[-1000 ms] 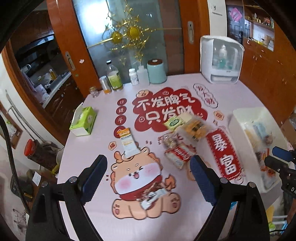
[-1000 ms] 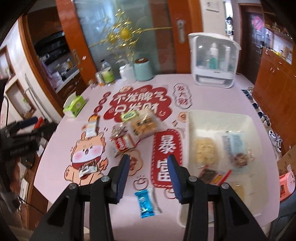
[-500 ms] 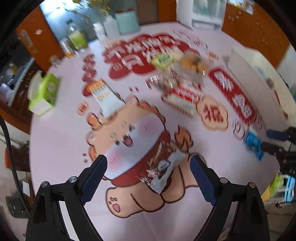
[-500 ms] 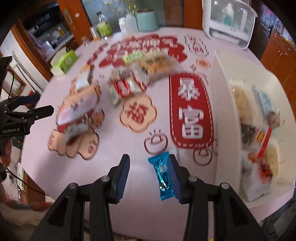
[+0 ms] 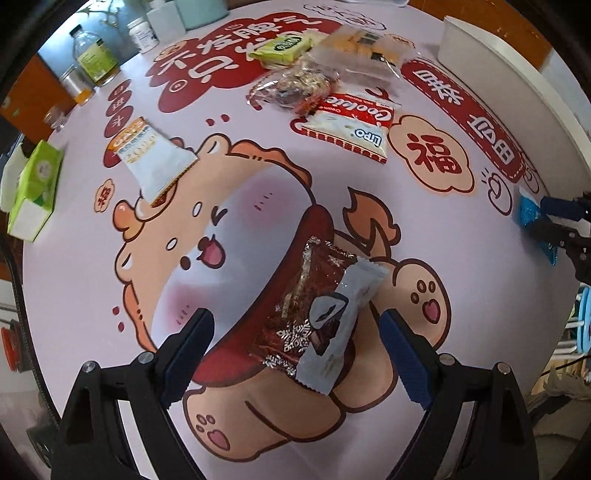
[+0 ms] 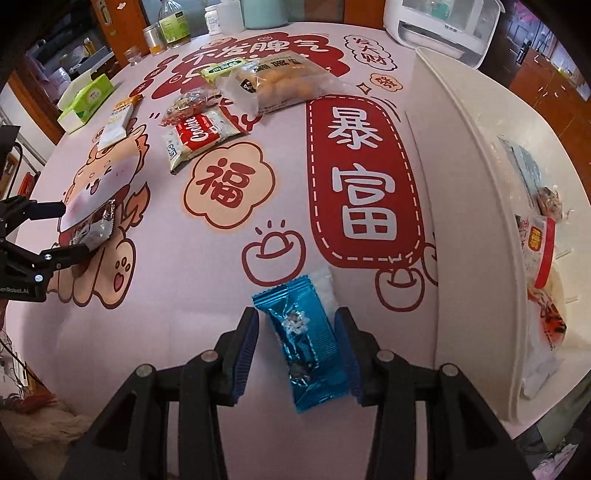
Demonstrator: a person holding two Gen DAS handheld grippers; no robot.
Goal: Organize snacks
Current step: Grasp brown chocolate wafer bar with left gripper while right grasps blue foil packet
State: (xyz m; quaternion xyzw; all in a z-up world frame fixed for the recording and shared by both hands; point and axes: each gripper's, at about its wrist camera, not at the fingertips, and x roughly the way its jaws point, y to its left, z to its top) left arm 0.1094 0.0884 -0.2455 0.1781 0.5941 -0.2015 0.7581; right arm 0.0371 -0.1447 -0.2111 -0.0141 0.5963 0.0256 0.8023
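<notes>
**Mei:** Pink cartoon-printed worktop (image 6: 229,295), white bin (image 6: 476,206) along its right side with a few snacks already inside. Which step are we at?

**Jun:** Two pick-ups at once, I'd say. Right gripper (image 6: 297,345) has its jaws spread on either side of the blue wrapper (image 6: 306,347), not yet pinching — the packet lies flat, just left of the bin wall. Left gripper (image 5: 295,354) is spread much wider around the brown-and-grey chocolate packet (image 5: 317,321), well left of the bin, on the cartoon animal's belly.

**Mei:** How to do it well?

**Jun:** Close across the narrow width of each wrapper, low to the worktop, so the foil doesn't slide out. A white sachet (image 6: 325,291) peeks from under the blue wrapper's far end — it may drag along.

**Mei:** Anything in the way?

**Jun:** Not much. Cookie pack (image 6: 201,138), the clear bag of pastries (image 6: 280,83) and the green packet (image 6: 221,70) sit farther back from the bin's near end, still to be sorted. Green tissue box (image 5: 35,192), bottles (image 6: 173,22) and a white appliance (image 6: 439,22) line the far edge. The bin wall is tall, so lift clear before crossing over.
</notes>
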